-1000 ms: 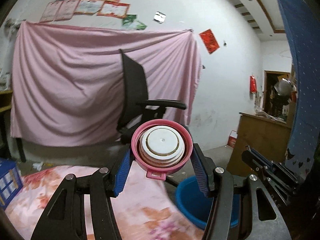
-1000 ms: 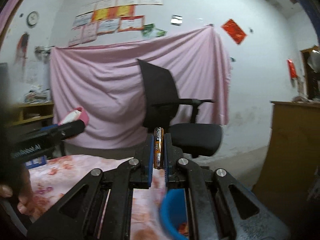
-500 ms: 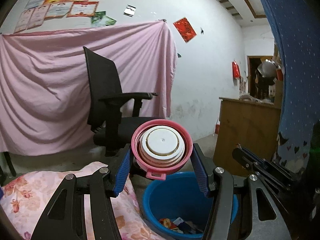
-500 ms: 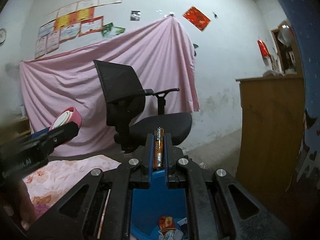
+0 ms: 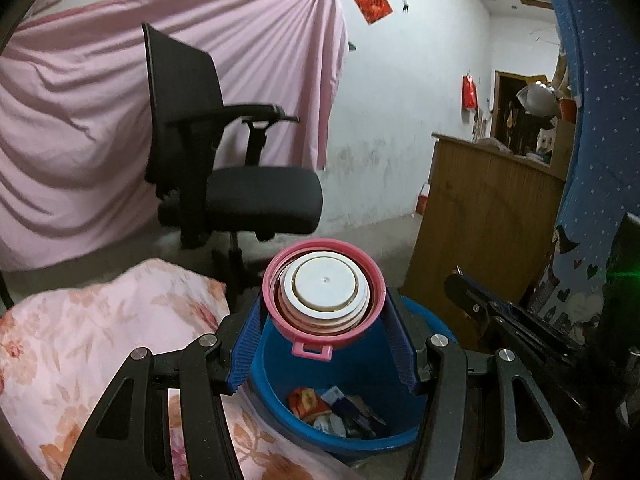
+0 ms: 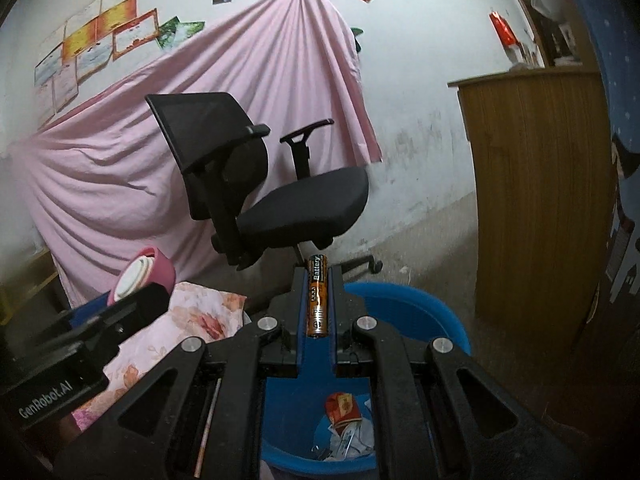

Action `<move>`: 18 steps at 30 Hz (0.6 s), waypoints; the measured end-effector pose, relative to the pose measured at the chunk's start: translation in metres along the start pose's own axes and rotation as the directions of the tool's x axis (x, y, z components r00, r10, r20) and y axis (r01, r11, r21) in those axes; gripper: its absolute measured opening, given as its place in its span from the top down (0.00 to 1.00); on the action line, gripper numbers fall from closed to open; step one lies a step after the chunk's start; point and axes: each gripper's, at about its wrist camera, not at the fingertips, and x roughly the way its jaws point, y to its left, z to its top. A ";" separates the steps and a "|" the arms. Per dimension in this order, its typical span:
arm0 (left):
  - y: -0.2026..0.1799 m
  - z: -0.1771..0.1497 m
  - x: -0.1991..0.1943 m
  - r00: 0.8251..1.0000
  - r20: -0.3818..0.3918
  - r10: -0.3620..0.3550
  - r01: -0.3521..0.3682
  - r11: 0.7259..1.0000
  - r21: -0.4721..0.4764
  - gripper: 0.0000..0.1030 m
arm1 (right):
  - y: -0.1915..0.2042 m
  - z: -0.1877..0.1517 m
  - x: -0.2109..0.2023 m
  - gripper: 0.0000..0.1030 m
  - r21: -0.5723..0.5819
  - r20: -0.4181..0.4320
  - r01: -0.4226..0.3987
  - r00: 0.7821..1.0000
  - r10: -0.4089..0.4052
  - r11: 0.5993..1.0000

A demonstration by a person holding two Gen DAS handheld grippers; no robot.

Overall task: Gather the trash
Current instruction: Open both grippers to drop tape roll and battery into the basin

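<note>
Only the right wrist view shows the right gripper [image 6: 318, 300] clamped tight on a battery [image 6: 317, 295] above the blue bucket [image 6: 416, 308]. The left view shows the left gripper [image 5: 324, 330] part-spread, gripping a pink lid [image 5: 323, 293] over that bucket [image 5: 276, 364]. Wrappers [image 5: 332, 410] lie inside the bucket.

A lived-in room of a modest home: a pink sheet [image 6: 224, 128] hung across a scuffed white wall beneath certificates [image 6: 100, 40], with an office chair [image 5: 224, 168], wooden cabinet [image 6: 536, 184] and floral bedding [image 5: 100, 340].
</note>
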 end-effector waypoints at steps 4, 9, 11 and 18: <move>-0.001 -0.004 0.010 0.999 -0.051 -0.009 0.008 1.000 -0.020 0.49 | 0.000 -0.001 0.006 0.70 0.011 -0.031 -0.003 1.000 0.003 1.000; 0.003 -0.007 0.020 0.993 -0.116 -0.037 0.030 0.997 -0.069 0.49 | -0.002 -0.003 0.013 0.70 0.019 -0.073 -0.006 0.997 0.008 1.000; 0.005 -0.007 0.022 0.990 -0.130 -0.044 0.032 0.995 -0.093 0.49 | -0.003 -0.004 0.015 0.70 0.023 -0.088 -0.005 0.996 0.007 1.000; 0.014 -0.006 0.027 0.983 -0.180 -0.041 0.015 0.990 -0.141 0.43 | -0.007 -0.009 0.021 0.69 0.036 -0.134 -0.002 0.991 0.007 0.999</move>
